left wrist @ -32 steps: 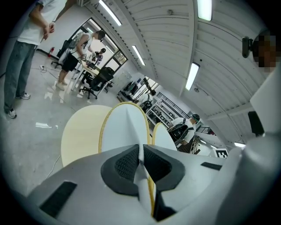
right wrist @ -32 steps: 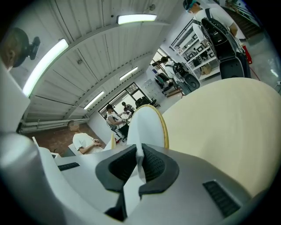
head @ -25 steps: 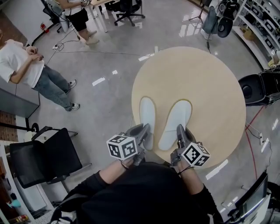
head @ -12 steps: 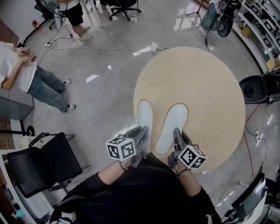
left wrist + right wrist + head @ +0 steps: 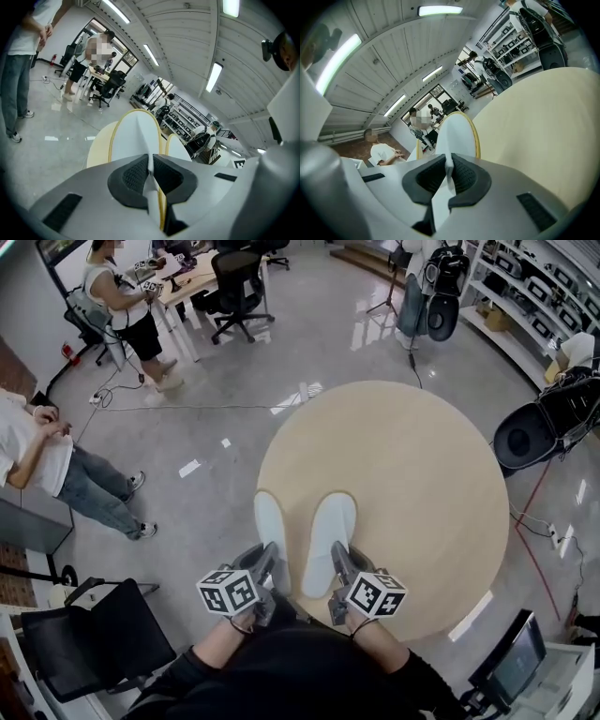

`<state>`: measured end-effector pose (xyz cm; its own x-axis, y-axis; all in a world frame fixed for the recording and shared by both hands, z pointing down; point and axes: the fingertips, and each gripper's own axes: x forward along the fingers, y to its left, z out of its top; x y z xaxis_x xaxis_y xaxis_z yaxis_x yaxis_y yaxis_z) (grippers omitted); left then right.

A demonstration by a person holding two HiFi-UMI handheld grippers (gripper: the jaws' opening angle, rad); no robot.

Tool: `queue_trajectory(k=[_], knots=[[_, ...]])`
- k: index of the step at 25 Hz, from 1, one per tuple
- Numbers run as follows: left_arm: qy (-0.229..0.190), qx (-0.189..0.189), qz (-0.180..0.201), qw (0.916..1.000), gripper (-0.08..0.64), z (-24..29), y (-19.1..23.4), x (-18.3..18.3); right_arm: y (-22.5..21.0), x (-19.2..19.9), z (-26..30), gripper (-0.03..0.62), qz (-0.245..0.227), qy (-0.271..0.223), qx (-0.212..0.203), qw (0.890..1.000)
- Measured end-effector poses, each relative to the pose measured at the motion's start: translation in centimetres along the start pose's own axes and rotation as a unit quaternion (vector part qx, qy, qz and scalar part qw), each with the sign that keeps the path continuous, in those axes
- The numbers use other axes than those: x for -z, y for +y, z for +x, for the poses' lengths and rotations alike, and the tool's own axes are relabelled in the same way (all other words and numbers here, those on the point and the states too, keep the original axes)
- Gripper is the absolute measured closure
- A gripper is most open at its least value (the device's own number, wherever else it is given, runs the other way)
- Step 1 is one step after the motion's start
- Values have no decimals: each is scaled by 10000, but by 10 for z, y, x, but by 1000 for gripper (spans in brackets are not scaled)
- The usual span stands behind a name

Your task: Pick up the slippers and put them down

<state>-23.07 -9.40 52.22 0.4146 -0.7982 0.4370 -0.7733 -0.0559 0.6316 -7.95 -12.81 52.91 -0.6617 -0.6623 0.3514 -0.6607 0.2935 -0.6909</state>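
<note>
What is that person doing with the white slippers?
A person is holding a gripper in each hand and has grabbed one white slipper with each. The left gripper is pinched shut on the near end of the left slipper. The right gripper is pinched shut on the right slipper. Both slippers point away over the round wooden table. Whether they touch the table or are lifted can't be told.

- Glossy grey floor (image 5: pixel 281 362).
- Round pale wooden table (image 5: pixel 412 474) in the middle.
- Black office chair (image 5: pixel 234 282) beside a far desk (image 5: pixel 192 273).
- Shelves (image 5: pixel 539 296) along the right.
- Strip lights (image 5: pixel 439 10) on a white panelled ceiling (image 5: pixel 393 47).
</note>
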Motion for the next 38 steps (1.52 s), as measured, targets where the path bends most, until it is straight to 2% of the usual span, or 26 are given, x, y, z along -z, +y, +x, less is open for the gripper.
queue_trajectory(k=[6, 13, 17, 21, 28, 33, 38], knots=[[436, 10, 143, 9989, 526, 27, 21, -26, -1, -19, 21, 560, 83, -97, 386, 9992], [1230, 531, 394, 9902, 526, 87, 65, -61, -14, -25, 83, 560, 440, -309, 1094, 9925], [1534, 661, 406, 9851, 526, 121, 104, -76, -23, -23, 122, 560, 590, -407, 1407, 9875], [1760, 673, 508, 9808, 526, 151, 135, -92, -25, -27, 158, 560, 663, -486, 1551, 9845], [2044, 750, 707, 9735, 526, 203, 147, -97, -43, -17, 206, 560, 554, -128, 1664, 9844], [2103, 811, 817, 9708, 526, 257, 154, -102, -73, -29, 242, 560, 414, -82, 1797, 9828], [2241, 593, 692, 9703, 526, 247, 168, -96, -71, -6, 259, 560, 499, 214, 1864, 9810]])
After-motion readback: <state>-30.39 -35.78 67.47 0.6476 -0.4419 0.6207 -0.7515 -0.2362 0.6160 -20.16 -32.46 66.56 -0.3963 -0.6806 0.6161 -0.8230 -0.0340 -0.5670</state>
